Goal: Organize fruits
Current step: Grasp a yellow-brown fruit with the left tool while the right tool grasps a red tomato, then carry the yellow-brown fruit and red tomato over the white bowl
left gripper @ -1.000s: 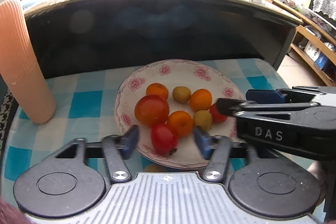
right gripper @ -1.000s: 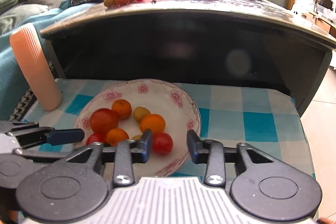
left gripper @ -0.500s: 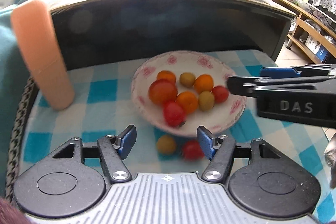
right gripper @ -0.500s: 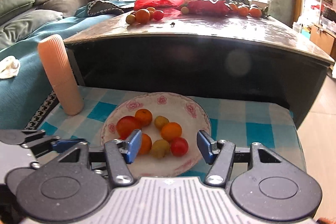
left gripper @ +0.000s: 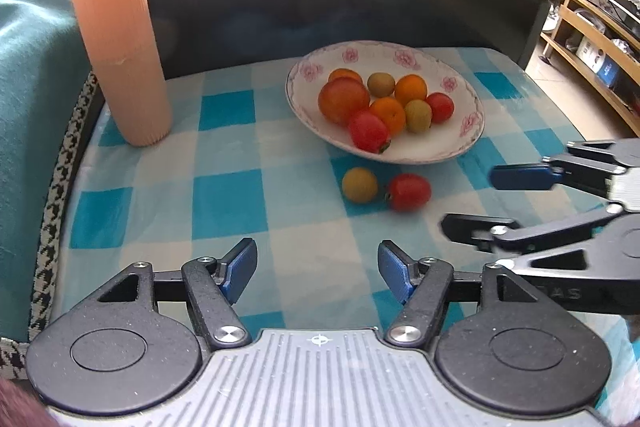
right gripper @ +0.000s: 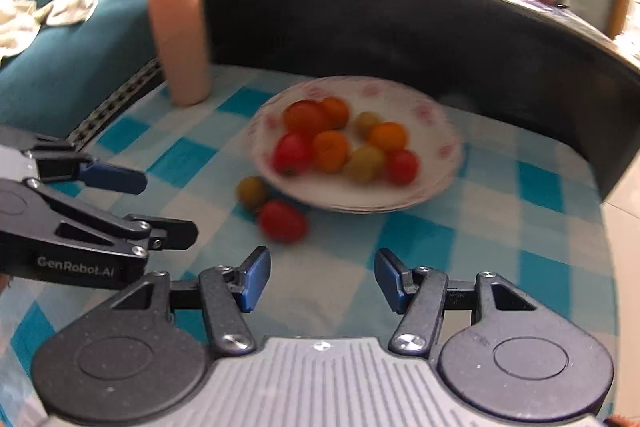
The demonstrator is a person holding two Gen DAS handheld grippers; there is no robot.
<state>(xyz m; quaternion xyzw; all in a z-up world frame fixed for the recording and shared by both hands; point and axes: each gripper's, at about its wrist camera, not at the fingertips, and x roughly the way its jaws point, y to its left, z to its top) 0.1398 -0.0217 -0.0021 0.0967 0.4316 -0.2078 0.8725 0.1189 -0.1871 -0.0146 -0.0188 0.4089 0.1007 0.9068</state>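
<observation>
Fruits fill the floral plate (left gripper: 466,143) at centre frame; a yellow tomato (left gripper: 359,185) and red tomato (left gripper: 409,191) lie just below it; left gripper (left gripper: 318,269) and right gripper (right gripper: 322,279) both gape wide, empty.

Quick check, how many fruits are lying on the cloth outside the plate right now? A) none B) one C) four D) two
D: a yellow fruit and a red tomato sit side by side on the checked cloth, just in front of the plate; all other nearby fruit is in the plate.
</observation>
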